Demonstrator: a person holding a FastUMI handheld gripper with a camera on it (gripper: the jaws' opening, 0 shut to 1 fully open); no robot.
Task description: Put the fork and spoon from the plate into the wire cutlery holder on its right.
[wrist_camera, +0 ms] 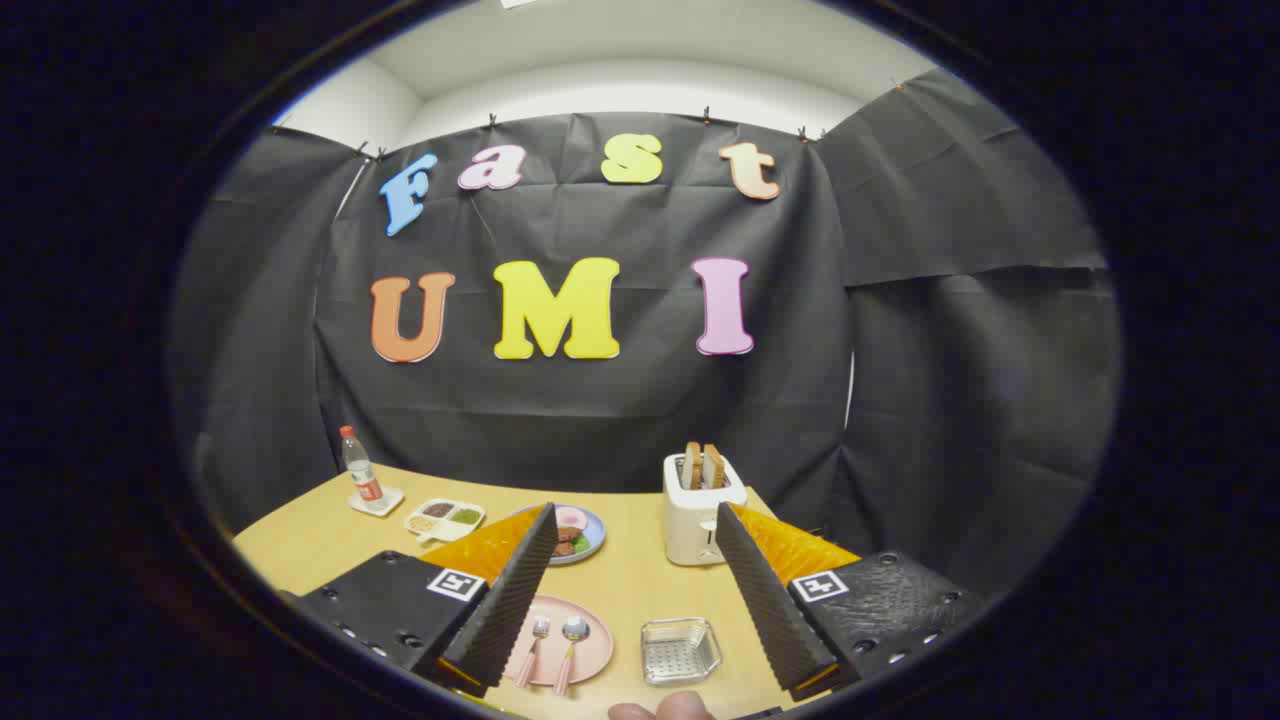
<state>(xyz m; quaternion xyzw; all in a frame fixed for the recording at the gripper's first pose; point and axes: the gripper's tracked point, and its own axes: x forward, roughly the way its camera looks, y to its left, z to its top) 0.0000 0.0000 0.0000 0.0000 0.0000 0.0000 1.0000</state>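
We have the hand-held gripper (635, 590) spread wide above the desk (640, 585), its two ribbed black fingers (515, 600) well apart and gripping nothing. Between them, on the near side, sits the pink plate (592, 625), partly tucked behind the left finger. On that plate we see the fork (534, 650) and the spoon (568, 645) lying side by side, pink handles pointing toward us, heads pointing away, fork on the left, spoon on the right. Just to the right of the plate, also between the fingers, we have the wire cutlery holder (680, 650), a small square metal basket with nothing inside it that we can make out. At the very near edge a fingertip (665, 708) or two of the person peeks in.

Moving farther out, a blue plate (590, 535) carries some food, pink and dark pieces with a bit of green, half hidden by the left finger. Right of it stands a white toaster (700, 510) with two slices of bread (702, 465) upright in its slots. Off to the far left we spot a divided white tray (445, 518) with dark, pale and green fillings in its compartments, and beyond that a bottle (358, 465) with a red cap standing on a small white coaster (378, 502).
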